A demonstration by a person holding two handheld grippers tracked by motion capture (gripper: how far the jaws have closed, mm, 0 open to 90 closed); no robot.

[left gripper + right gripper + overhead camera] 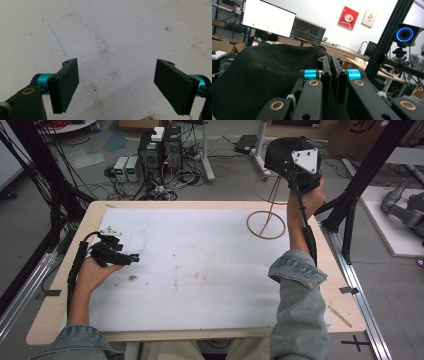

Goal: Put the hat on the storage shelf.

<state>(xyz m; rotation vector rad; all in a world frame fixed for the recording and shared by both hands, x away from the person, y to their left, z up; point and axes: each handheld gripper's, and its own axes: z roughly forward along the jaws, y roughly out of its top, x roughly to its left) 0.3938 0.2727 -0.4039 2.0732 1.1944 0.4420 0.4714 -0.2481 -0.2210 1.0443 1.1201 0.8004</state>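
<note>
Your right gripper (289,160) sits in the upper right of the high view, raised above the far right corner of the table (60,320), and its jaws are clenched on a black knit hat (285,151). In the right gripper view the two pads meet at the centre of the frame with a fold of that hat (262,75) pinched between them (the dark mesh fabric bulges away to the left half of the picture and hangs free of the table). Just below the hat in the high view stands a thin wooden hat stand (266,217), a ring base on the white mat (200,270) with a slanted rod and a second ring above it; whether the hat touches its upper ring I cannot tell.

Your left gripper (116,254) rests at the left middle of the high view, low over the white mat. In the left gripper view its jaws stand wide apart, released, with bare stained mat (112,37) between them.
</note>
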